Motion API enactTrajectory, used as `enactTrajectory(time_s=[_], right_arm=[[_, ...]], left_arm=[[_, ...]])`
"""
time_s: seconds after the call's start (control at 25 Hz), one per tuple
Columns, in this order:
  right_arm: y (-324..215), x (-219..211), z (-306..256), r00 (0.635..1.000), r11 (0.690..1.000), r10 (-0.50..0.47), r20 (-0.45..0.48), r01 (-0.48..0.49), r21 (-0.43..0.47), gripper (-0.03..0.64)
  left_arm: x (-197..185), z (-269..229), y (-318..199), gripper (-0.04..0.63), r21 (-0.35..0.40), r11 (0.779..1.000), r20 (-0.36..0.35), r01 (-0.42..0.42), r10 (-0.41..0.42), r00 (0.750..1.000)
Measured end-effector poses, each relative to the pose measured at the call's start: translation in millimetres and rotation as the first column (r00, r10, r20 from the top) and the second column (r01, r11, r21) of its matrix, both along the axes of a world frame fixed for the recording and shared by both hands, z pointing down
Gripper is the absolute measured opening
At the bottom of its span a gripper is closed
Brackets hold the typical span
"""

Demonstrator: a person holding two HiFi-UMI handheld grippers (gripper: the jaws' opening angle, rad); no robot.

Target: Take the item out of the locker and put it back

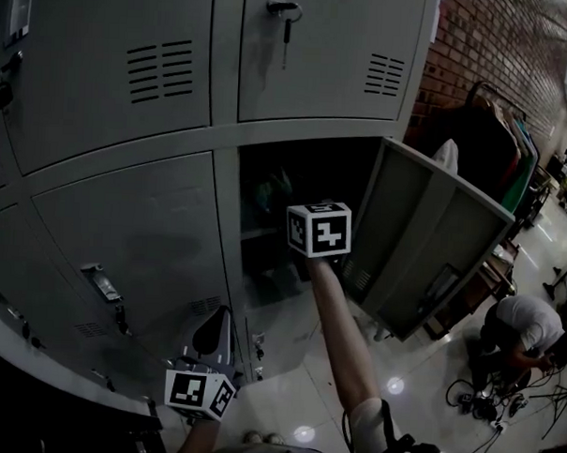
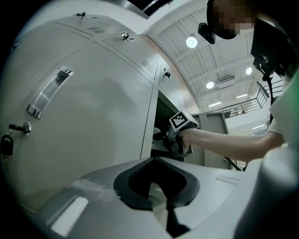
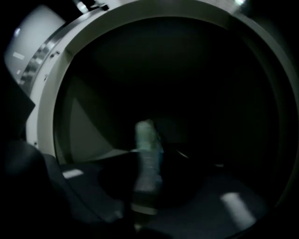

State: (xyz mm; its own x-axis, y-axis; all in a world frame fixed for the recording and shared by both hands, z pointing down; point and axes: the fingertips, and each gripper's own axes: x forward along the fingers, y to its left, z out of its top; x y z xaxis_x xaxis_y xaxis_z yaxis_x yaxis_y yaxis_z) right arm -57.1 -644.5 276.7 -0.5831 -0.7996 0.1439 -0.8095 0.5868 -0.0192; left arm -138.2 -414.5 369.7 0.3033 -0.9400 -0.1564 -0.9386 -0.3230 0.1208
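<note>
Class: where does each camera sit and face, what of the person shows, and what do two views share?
Head view: on the head, looks down at lockers; left gripper, right gripper, forearm.
Left gripper view: rides that gripper, faces closed doors; shows forearm.
Right gripper view: rides that gripper, faces the item inside the locker; no body.
First two share the right gripper.
</note>
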Motion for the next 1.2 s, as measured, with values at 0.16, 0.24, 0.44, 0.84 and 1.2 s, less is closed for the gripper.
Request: enactTrajectory(time_s=[0.16, 0.24, 0.44, 0.84, 1.2], right_arm=[[3, -5, -2, 0.999, 0.999, -0.034, -0.039, 0.035, 0.032, 0.016], [3, -4, -2, 0.999, 0.999, -0.026, -0.037, 0.027, 0.035, 0.015], [8, 2, -12, 0.999, 0.998, -0.023, 0.033, 0.021, 0.063, 0.015], [176, 63, -44, 0.951, 0.927, -0.172, 0.257, 0.068, 0.369, 0.017], [288, 100, 53, 0.901, 0.9, -0.197, 0.387, 0.01, 0.436, 0.018]], left_arm=[[3, 4, -2, 0.005, -0.008, 1.0, -0.004, -0.006, 0.006, 1.0], [2, 5, -2, 0.005, -0.008, 1.0, -0.007, -0.004, 0.004, 1.0], [-6, 1, -2, 0.005, 0.001, 1.0, -0.011, 0.017, -0.017, 1.0], [-13, 9, 10, 0.005, -0.011, 0.998, 0.08, 0.055, -0.054, 0.995], [28, 28, 31, 0.005, -0.024, 1.0, 0.102, -0.02, 0.022, 0.995]])
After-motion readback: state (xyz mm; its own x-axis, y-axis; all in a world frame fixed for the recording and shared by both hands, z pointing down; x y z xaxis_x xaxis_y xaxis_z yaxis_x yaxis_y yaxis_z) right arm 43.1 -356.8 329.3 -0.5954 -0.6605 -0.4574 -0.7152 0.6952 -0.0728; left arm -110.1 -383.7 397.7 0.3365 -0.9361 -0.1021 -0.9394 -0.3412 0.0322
